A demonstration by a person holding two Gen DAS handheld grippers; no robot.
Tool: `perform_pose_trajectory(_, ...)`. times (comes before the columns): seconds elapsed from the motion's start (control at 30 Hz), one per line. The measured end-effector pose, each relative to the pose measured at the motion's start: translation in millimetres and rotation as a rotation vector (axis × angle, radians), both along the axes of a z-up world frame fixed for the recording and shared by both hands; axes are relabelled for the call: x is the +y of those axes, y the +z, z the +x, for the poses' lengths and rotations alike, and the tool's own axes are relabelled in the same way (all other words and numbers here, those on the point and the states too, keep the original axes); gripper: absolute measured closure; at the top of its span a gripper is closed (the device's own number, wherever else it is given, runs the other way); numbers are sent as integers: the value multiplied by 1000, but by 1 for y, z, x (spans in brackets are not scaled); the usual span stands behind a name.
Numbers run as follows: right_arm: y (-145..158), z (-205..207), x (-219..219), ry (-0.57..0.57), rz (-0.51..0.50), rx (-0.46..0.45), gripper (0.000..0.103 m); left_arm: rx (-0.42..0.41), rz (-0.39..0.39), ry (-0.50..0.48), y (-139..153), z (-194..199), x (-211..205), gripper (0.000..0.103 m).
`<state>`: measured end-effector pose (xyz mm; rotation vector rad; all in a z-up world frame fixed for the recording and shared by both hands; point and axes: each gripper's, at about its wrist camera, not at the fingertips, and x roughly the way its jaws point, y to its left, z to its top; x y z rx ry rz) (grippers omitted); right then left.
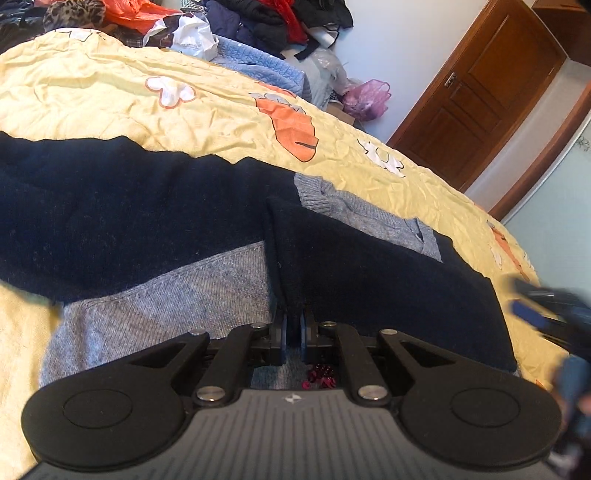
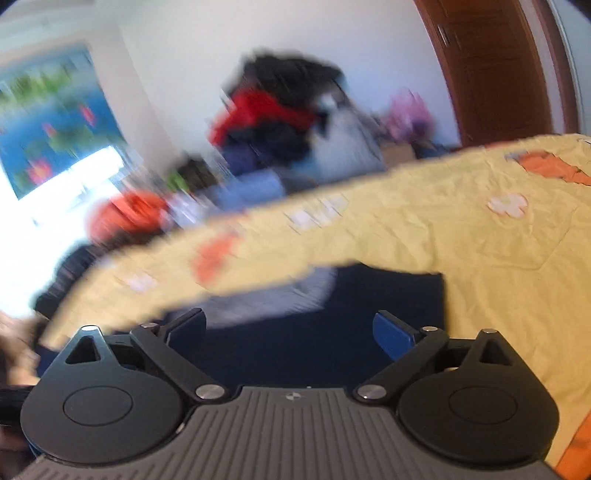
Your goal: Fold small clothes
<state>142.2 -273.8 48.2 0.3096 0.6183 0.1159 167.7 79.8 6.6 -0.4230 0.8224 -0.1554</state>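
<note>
Folding is under way: the left gripper (image 1: 294,325) is clamped tight on a pinched ridge of the navy-and-grey sweater (image 1: 147,221), which lies spread on the yellow bedsheet (image 1: 110,96). The right gripper (image 2: 290,325) hangs above the navy cloth, jaws wide, holding nothing. Advice: lay the pinched fold flat, edges matched, before release. A clothes pile (image 1: 266,22) crowds the far bedside; blur obscures detail there.

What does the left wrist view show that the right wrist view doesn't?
Left wrist only: the left claw shut on a fold of the navy and grey sweater, its grey collar, and the right claw at the frame's right edge. Right wrist only: the right claw open, empty; a blue wall picture. Both: sweater, yellow bedspread, clothes pile, door.
</note>
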Motion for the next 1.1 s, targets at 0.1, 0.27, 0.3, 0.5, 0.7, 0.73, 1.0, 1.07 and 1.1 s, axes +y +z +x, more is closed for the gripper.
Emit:
perform_pose_trajectory(0.1, -32, 36, -1, -17, -123, 129, 17, 4, -21, 2, 1, -3, 6, 96)
perform_pose_trajectory(0.27, -51, 27, 26, 70, -327, 74, 0, -118, 38, 6, 35, -29, 10, 95)
perform_pose_trajectory(0.3, -50, 25, 31, 71, -349, 69, 0, -157, 22, 1, 43, -31, 11, 95)
perform_pose_trajectory(0.5, -45, 28, 28, 61, -335, 69, 0, -150, 32, -35, 39, 22, -14, 95)
perform_pose_trajectory(0.7, -45, 28, 27, 62, -331, 68, 0, -98, -3, -4, -8, 50, -13, 94)
perform_pose_trajectory(0.73, -45, 29, 28, 62, -332, 68, 0, -88, -34, 1, -9, 50, -8, 94)
perform_pose_trajectory(1.0, -45, 27, 26, 61, -323, 61, 0, -205, -86, 124, 21, -22, 60, 78)
perform_pose_trajectory(1.07, -44, 26, 26, 61, -318, 59, 0, -238, -93, 277, 23, -44, 104, 49)
perform_pose_trajectory(1.1, -44, 26, 26, 61, -313, 58, 0, -255, -100, 383, 23, -53, 129, 29)
